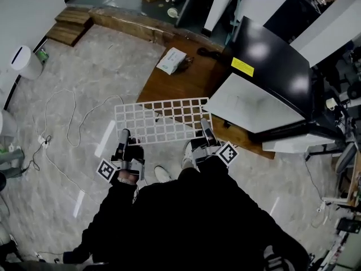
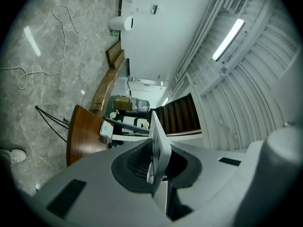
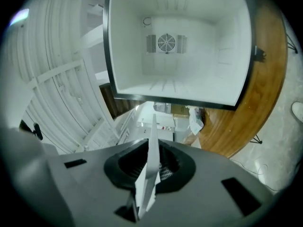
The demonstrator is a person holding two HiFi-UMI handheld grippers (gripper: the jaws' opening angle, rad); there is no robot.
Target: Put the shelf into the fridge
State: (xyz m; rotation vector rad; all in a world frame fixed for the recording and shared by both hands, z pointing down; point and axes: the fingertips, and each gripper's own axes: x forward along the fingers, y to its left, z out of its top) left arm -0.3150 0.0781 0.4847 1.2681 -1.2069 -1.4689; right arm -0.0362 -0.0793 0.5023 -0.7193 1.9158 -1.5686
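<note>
A white wire-grid shelf [image 1: 163, 120] is held flat above the floor, in front of my body. My left gripper [image 1: 123, 135] is shut on its near left edge, and my right gripper [image 1: 206, 127] is shut on its near right corner. Seen edge-on, the shelf [image 2: 158, 148] runs between the left gripper's [image 2: 154, 167] pads. The right gripper view shows the shelf [image 3: 152, 143] the same way, clamped in the right gripper [image 3: 149, 171]. The black fridge [image 1: 276, 66] lies to the right with its white inside [image 1: 248, 103] open. That inside [image 3: 175, 46] faces the right gripper, with a fan on its back wall.
The fridge rests on a round wooden platform [image 1: 186, 78], which also carries a white packet [image 1: 172, 60]. Cables [image 1: 73, 117] trail over the marble floor at the left. A white bin [image 1: 25, 61] and wooden steps [image 1: 70, 24] stand far left. A person's shoe [image 1: 162, 174] is below the shelf.
</note>
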